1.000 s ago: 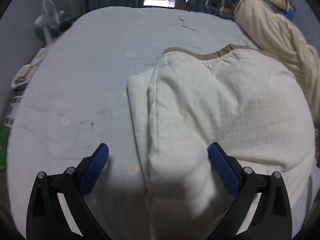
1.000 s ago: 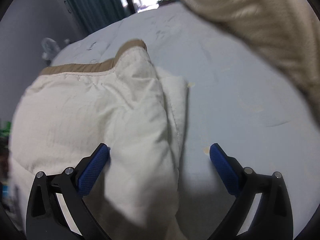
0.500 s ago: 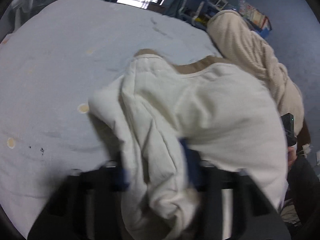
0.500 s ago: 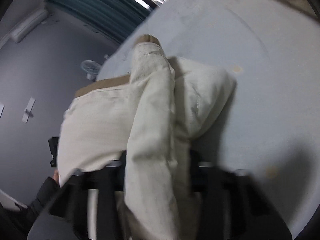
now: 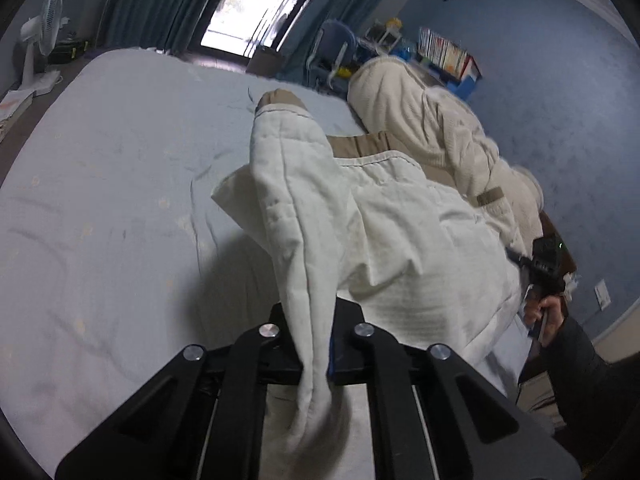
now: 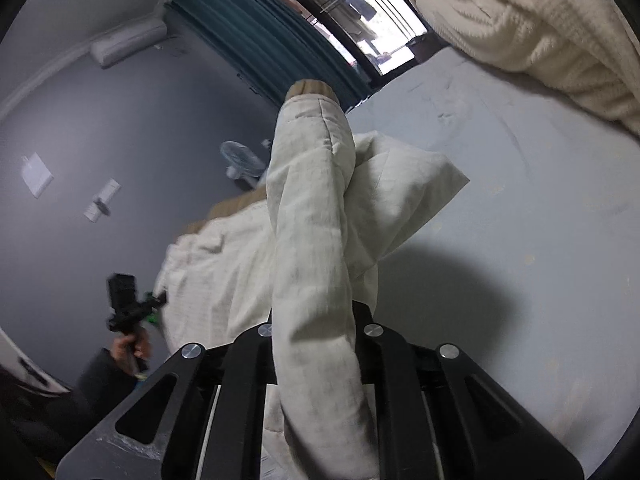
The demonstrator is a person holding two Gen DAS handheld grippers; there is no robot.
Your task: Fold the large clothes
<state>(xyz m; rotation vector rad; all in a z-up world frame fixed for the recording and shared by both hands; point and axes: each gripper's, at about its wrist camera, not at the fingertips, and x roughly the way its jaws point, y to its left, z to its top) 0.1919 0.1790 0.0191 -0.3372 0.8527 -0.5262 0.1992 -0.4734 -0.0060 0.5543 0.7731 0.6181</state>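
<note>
A cream quilted jacket [image 5: 384, 216] with a tan hem hangs lifted above the pale blue bed [image 5: 112, 168]. My left gripper [image 5: 316, 344] is shut on a fold of its left side, the cloth draping over the jaws. My right gripper [image 6: 316, 332] is shut on a fold of its right side; the jacket [image 6: 312, 216] stretches up between the jaws and hides the fingertips. The other gripper shows in each view, at the right edge [image 5: 544, 264] and at the lower left [image 6: 124, 300].
A cream knitted garment [image 5: 424, 120] lies heaped at the bed's far right, also in the right wrist view [image 6: 528, 20]. A white fan [image 5: 40, 28] stands left of the bed. Shelves and a chair [image 5: 400, 52] stand by the blue wall. Curtains [image 6: 272, 40] flank the window.
Both grippers have closed on the jacket's sides and lifted it off the bed. The jacket, which lay flat, now hangs raised between them.
</note>
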